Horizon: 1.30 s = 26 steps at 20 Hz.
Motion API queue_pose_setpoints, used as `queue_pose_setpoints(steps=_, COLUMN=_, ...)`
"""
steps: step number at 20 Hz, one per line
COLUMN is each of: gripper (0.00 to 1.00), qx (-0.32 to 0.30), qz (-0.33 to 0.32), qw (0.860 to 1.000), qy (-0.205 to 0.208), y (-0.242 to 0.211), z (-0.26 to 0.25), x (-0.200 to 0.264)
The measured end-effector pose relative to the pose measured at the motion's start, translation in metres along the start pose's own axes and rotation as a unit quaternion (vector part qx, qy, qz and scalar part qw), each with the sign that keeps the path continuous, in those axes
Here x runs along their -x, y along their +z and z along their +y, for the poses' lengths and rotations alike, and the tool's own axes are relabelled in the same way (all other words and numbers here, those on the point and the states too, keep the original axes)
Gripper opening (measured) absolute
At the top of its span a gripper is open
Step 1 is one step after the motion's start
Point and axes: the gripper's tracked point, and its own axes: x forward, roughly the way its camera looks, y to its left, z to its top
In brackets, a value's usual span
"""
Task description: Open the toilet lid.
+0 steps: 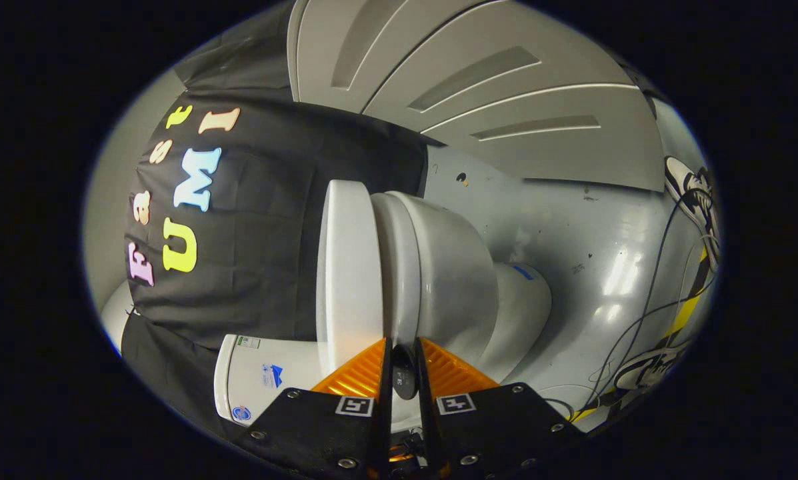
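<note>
- Just left of the fingers, low beside the tool, sits the toilet tank [259, 380], with the booth's black cloth wall behind it.
- Directly ahead of the fingers stands the toilet lid [349, 267], its edge facing the tool and apparently still down on the seat, so the task looks unfinished.
- Between lid and bowl [452, 280] runs a seam, and the gripper [404, 363] lines up with it; the view is rolled sideways, probably to catch the lid's lip.
- Its fingers stand nearly together, a narrow gap between them, clasping nothing that I can make out.
- Right of the fingers, well beyond the bowl, cables [665, 293] trail over the grey floor [592, 220].
</note>
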Motion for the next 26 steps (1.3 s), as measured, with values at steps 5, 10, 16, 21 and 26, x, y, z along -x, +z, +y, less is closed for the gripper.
queue_pose_setpoints(steps=5, gripper=0.00, qx=-0.017, qz=0.006, qw=1.000, qy=-0.001, y=-0.002, z=0.008, x=0.005)
queue_pose_setpoints(steps=10, gripper=0.00, qx=0.035, qz=-0.004, qw=0.999, qy=-0.028, y=0.002, z=0.020, x=0.008)
queue_pose_setpoints(steps=16, gripper=0.00, qx=0.108, qz=-0.023, qw=0.993, qy=-0.051, y=0.003, z=0.059, x=0.025)
queue_pose_setpoints(steps=21, gripper=0.00, qx=0.200, qz=-0.042, qw=0.977, qy=-0.066, y=0.000, z=0.094, x=0.040)
queue_pose_setpoints(steps=26, gripper=0.00, qx=0.251, qz=-0.069, qw=0.960, qy=-0.105, y=-0.002, z=0.110, x=0.048)
